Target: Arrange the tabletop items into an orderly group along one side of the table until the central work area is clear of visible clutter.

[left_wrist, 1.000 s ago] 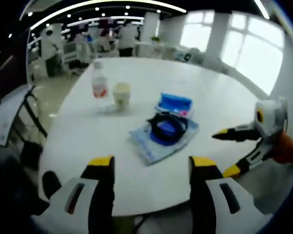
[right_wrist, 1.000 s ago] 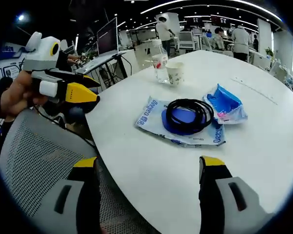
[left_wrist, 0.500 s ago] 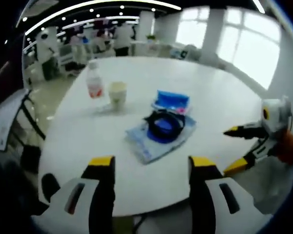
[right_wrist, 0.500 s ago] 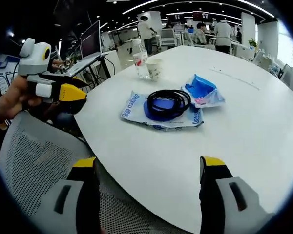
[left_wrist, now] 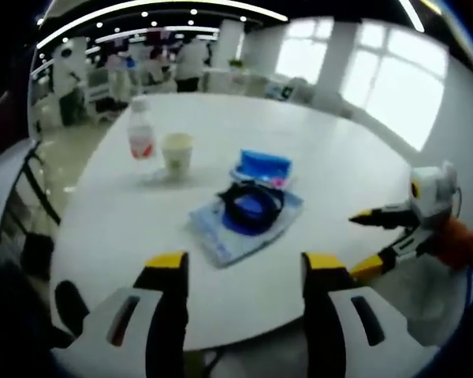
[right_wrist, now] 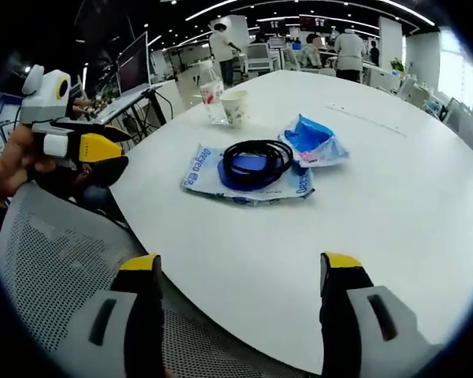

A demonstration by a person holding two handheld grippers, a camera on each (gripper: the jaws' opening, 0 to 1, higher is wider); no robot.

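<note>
A black cable coil (right_wrist: pixel 256 157) lies on a flat blue packet (right_wrist: pixel 205 177) mid-table (right_wrist: pixel 394 205), a crumpled blue pouch (right_wrist: pixel 309 140) touching at its 2 o'clock, a paper cup (right_wrist: pixel 234 107) and bottle (right_wrist: pixel 211 93) at 11 by the rim. Both the left gripper (left_wrist: pixel 236 276) and right gripper (right_wrist: pixel 240 272) hang off the near edge, jaws spread and empty. Nothing looks grouped yet; next probably comes a reach for the coil pile, to carry it toward the cup.

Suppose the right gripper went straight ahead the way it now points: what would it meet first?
Probably the bare white table, then the flat blue packet bearing the black cable coil. Depth is unclear.
</note>
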